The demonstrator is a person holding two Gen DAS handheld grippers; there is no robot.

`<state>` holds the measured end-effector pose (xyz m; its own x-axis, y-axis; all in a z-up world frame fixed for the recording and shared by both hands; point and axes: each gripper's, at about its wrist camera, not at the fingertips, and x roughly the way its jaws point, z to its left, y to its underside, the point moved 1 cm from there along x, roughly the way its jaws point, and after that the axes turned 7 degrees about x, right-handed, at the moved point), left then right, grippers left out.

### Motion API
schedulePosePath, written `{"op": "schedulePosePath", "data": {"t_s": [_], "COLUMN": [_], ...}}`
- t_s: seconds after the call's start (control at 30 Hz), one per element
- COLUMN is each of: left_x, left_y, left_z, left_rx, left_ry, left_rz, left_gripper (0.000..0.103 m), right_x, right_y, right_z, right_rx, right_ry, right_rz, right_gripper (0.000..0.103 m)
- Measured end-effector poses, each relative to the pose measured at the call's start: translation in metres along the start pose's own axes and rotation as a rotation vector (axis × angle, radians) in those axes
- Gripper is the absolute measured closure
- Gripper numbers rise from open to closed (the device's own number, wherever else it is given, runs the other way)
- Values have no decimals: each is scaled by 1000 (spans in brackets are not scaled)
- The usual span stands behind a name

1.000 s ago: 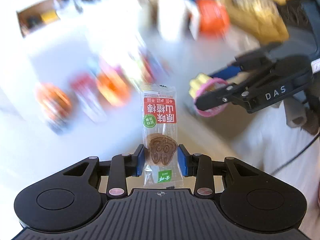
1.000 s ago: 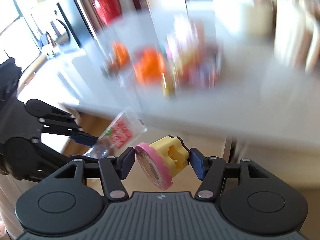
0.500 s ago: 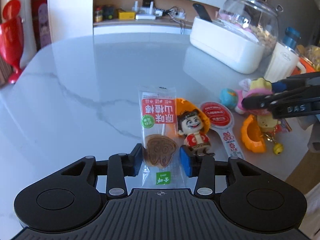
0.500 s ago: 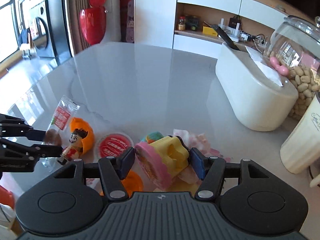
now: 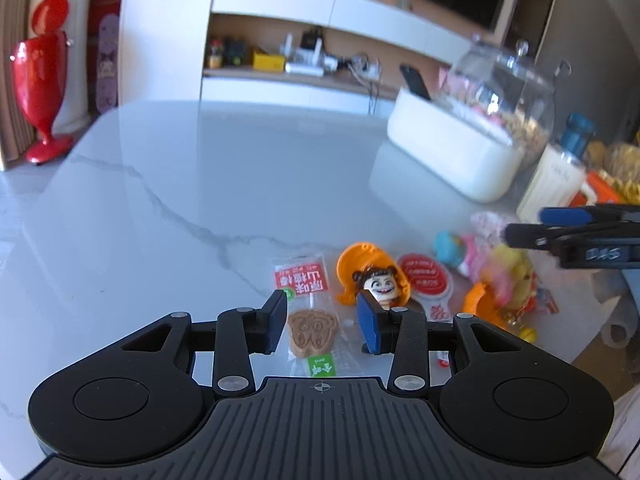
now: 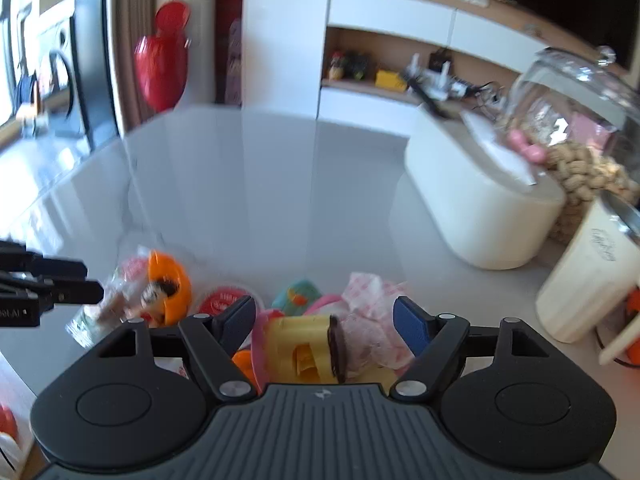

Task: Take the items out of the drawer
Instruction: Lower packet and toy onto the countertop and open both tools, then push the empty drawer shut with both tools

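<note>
Lying between closing left tongs [image 5: 322,322], untouched, wrapped lollipop [image 5: 310,316]

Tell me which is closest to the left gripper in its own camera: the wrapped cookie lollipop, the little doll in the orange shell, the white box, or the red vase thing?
1. Wrapped cookie lollipop: lying between the left gripper's fingers, untouched.
2. Doll in the orange shell: just beyond the right finger.
3. White box: far right on the table.
4. Red vase: far left, on the floor beyond the table.
</note>
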<state>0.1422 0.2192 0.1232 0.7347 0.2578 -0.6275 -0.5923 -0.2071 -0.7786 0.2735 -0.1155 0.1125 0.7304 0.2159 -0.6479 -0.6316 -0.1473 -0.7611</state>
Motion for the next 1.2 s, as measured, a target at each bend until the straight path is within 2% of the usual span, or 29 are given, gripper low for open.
{"op": "schedulePosePath", "data": {"t_s": [0.13, 0.27, 0.4, 0.57, 0.67, 0.73, 0.8, 0.9, 1.03, 1.2], "left_x": [-28, -65, -103, -136, -144, -141, -136, -123, -109, -94], "left_y": [14, 34, 60, 104, 141, 167, 188, 210, 213, 207], "left_z": [-3, -13, -35, -70, -100, -121, -141, -161, -164, -162], "left_rx": [-14, -14, 35, 55, 29, 13, 28, 66, 48, 46], "left_ry": [-40, -67, -80, -99, -58, 6, 49, 71, 31, 4], "left_rz": [-47, -74, -65, -27, 42, 114, 186, 264, 274, 244], "left_gripper": [61, 61, 61, 61, 61, 60, 60, 60, 61, 59], "right_x": [-40, -85, -128, -173, -187, -191, -191, -183, -156, -142], "right_y": [5, 28, 68, 124, 161, 186, 210, 238, 251, 252], "right_z": [-21, -42, -60, -61, -57, -52, -41, -20, -5, -5], "right_rx": [88, 144, 208, 201, 214, 232, 240, 208, 184, 190], "right_ry": [20, 17, -28, -75, -111, -135, -171, -237, -211, -166], "right_rz": [-65, -106, -118, -109, -32, 34, 121, 238, 333, 323], "right_gripper": [21, 21, 21, 21, 21, 21, 21, 21, 23, 23]}}
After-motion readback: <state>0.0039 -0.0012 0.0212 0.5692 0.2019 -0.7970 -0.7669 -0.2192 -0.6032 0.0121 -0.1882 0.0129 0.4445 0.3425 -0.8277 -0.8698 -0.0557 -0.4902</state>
